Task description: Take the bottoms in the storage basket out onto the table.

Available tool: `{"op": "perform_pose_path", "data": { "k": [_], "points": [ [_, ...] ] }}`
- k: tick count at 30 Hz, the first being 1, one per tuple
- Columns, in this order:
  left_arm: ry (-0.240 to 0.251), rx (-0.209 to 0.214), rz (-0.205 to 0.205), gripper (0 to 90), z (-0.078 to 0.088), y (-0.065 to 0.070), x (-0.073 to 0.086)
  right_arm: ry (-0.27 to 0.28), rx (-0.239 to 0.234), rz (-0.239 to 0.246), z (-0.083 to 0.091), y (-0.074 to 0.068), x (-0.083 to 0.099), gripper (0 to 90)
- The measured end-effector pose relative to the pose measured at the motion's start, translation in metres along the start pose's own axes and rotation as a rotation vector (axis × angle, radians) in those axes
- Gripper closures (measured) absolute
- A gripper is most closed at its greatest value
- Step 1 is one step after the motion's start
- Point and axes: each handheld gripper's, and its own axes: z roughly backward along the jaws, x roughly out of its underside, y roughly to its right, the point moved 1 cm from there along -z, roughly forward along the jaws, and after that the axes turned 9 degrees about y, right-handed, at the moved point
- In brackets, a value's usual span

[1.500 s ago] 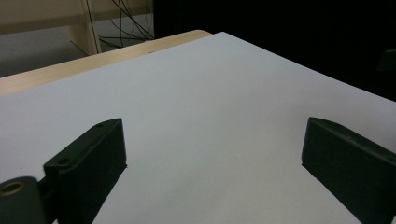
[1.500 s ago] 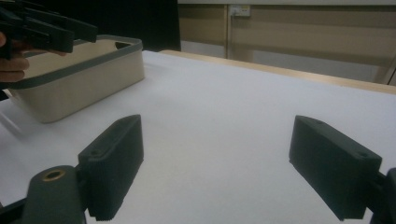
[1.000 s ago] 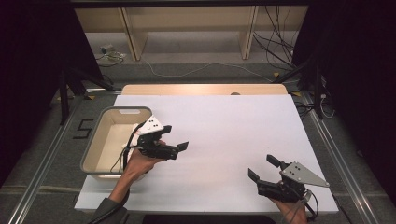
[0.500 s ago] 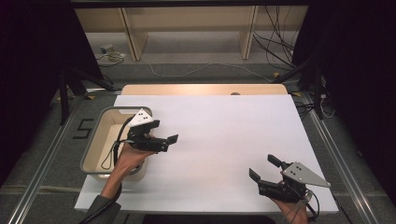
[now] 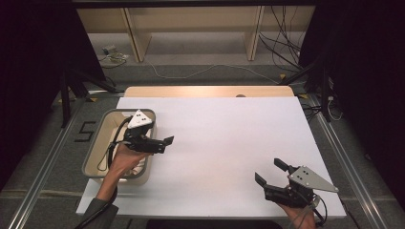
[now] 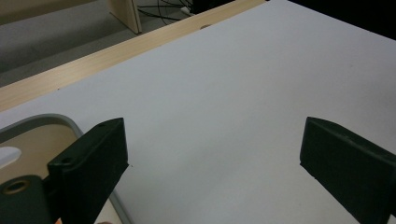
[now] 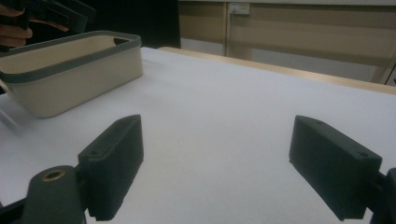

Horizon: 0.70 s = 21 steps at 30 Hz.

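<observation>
My left gripper [image 5: 164, 143] is held by a hand over the right rim of a beige bin with a grey rim [image 5: 93, 144]. Its jaws point right over the white table [image 5: 224, 129] and stand open with nothing between them [image 6: 215, 149]. My right gripper [image 5: 270, 172] hovers low near the table's front right edge, open and empty [image 7: 215, 140], facing left toward the bin [image 7: 70, 70]. The other hand and its gripper [image 7: 51, 11] show beyond the bin in the right gripper view.
The bin's rim [image 6: 51, 119] curves under my left jaw, and something pale [image 6: 7, 156] lies inside. A wooden strip [image 5: 205, 91] runs along the table's far edge. Cables [image 5: 286, 47] and shelf legs stand on the floor behind.
My left gripper has moved left and slightly away, from over the table to over the bin's right rim. The right gripper has stayed almost still.
</observation>
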Motion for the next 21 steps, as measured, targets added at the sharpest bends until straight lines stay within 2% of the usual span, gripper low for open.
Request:
{"op": "perform_pose_path", "data": {
  "k": [6,10,21],
  "points": [
    [-0.017,-0.013,0.005,7.3,-0.001,-0.006,0.001,-0.005,-0.001,0.009,0.000,-0.002,0.001,18.6],
    [-0.058,-0.050,-0.024,7.3,0.001,-0.014,0.004,-0.007,0.001,0.007,0.000,-0.001,0.001,18.6],
    [-0.085,-0.111,0.004,7.4,0.014,-0.040,0.007,-0.009,0.005,0.006,0.000,-0.001,0.002,18.6]
  ]
}}
